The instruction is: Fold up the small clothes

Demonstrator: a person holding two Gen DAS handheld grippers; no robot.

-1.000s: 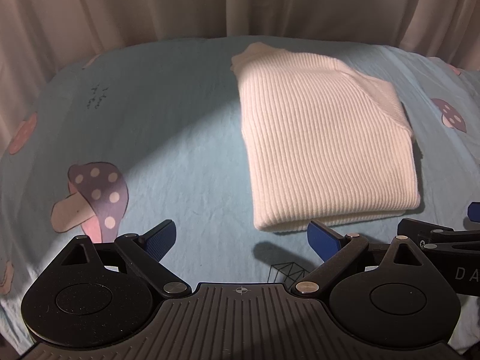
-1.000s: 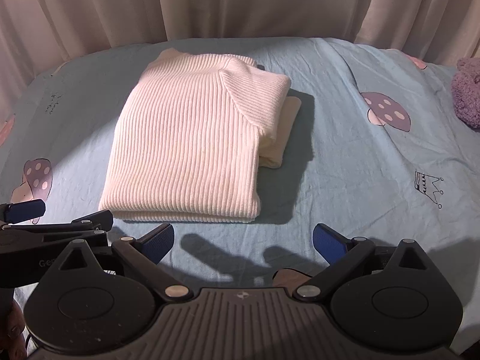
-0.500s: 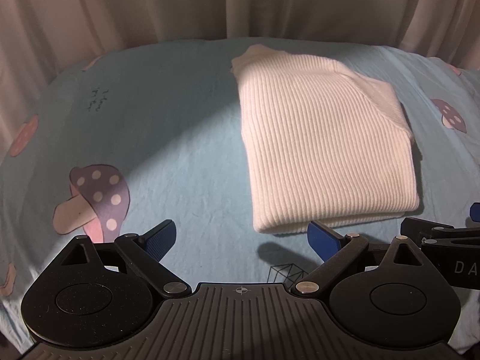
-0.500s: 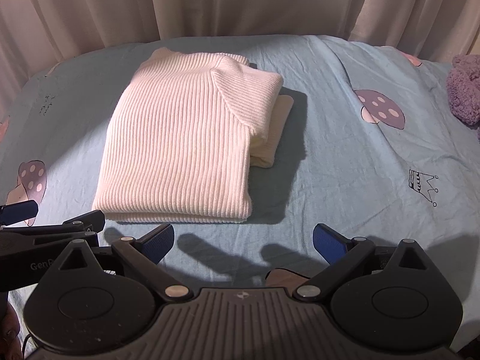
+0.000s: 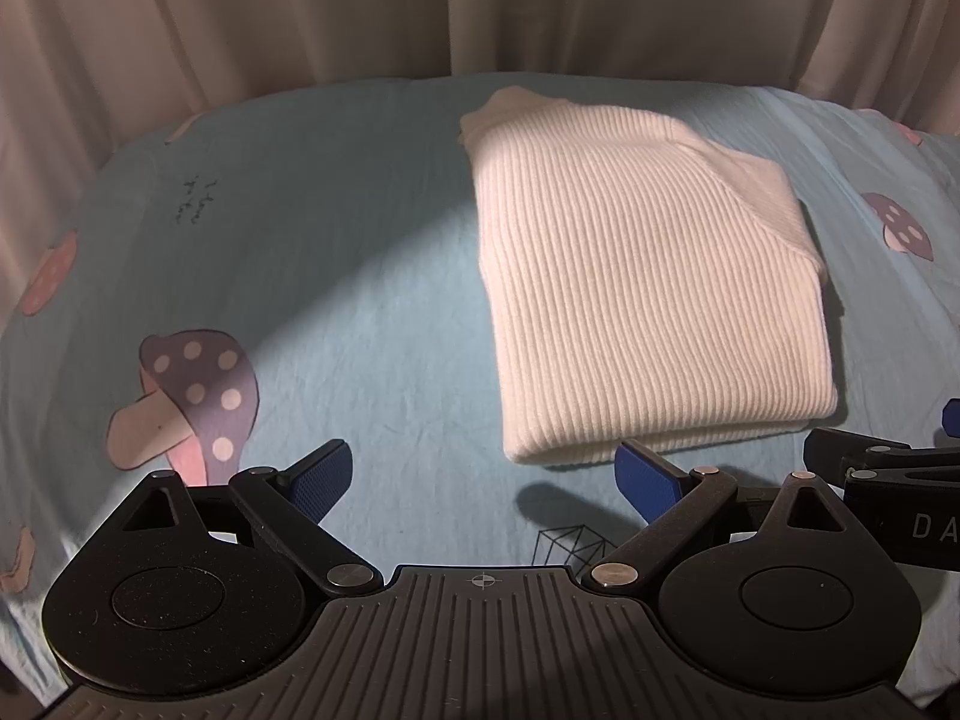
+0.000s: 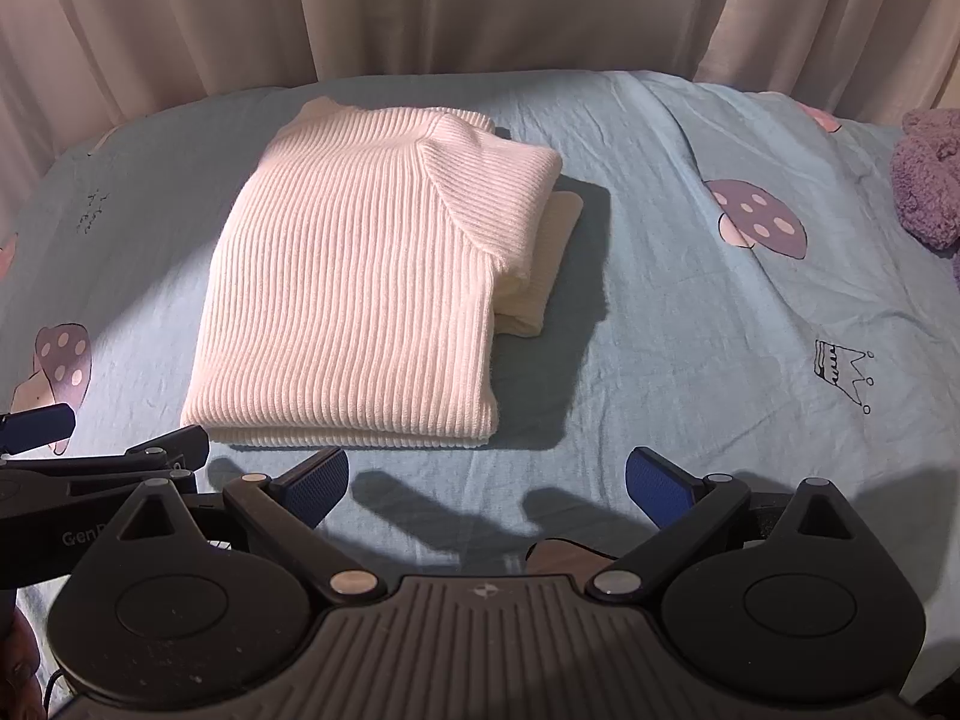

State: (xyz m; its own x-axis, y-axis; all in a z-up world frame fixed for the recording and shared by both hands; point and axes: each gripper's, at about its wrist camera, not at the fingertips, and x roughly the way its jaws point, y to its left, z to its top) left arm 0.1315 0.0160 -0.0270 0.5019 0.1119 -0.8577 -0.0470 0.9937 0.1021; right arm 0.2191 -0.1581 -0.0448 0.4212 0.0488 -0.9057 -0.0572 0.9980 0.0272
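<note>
A white ribbed sweater is laid flat on the bed, folded into a compact rectangle with its ribs running away from the cameras. It is set near the middle of the blue mushroom-print sheet, where the light falls, so that every edge can be reached from the near side. One layer is seen protruding beneath the top fold on the right in the right wrist view, with the folded-over sleeve part lying on top of it; the stack is therefore judged not perfectly squared.

The left gripper is held low in front of the sweater's near edge, its blue pads spread apart and nothing between them. The right gripper is held likewise, fingers apart and empty, just short of the near hem. Both are kept clear of the fabric, side by side, which suggests that the fold is regarded as finished, or that the result is being checked before a last tidy.

A purple plush item is left at the far right, well apart from the sweater. Curtains hang behind the bed.
</note>
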